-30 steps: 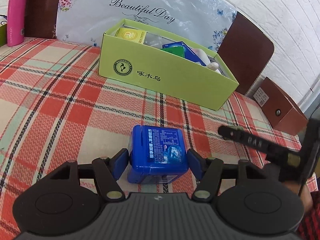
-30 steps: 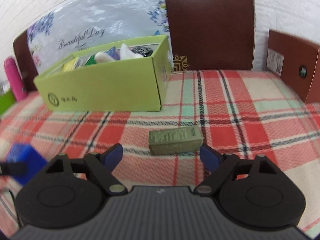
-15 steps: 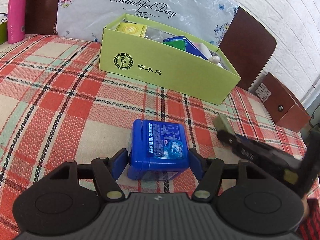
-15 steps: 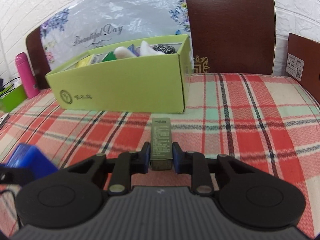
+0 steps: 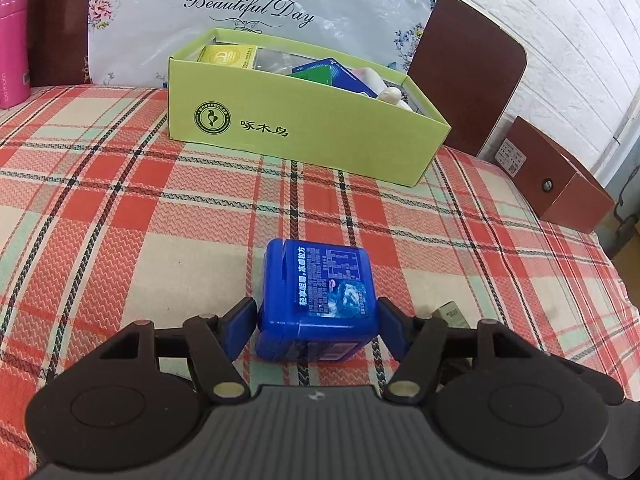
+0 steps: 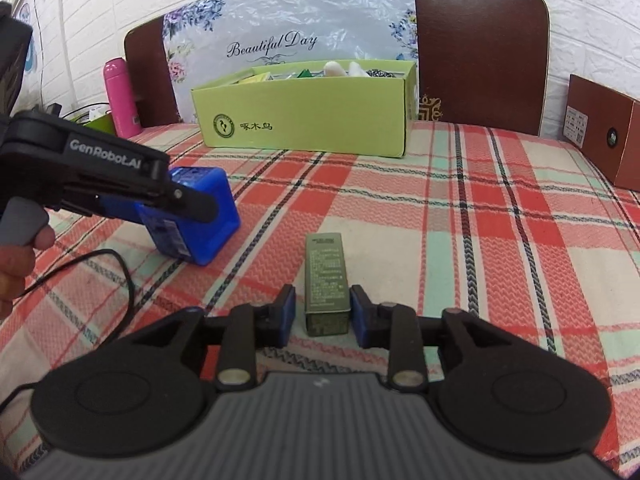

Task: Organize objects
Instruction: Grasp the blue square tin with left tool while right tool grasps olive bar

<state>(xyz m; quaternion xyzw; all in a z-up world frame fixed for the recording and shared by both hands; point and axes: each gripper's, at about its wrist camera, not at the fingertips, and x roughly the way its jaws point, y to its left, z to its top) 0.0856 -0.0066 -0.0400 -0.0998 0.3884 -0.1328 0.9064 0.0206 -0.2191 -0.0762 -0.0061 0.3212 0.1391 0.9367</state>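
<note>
On plaid cloth (image 5: pixel 120 208), one blue box (image 5: pixel 318 300), one olive box (image 6: pixel 326 280)

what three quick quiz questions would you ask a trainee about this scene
1. True or false: the green box is empty.
2. What colour is the bottle to the left of the green box?
3. The olive carton lies: A inside the green box, B on the plaid cloth, C on the bottle.

Key: 1 false, 2 pink, 3 B
</note>
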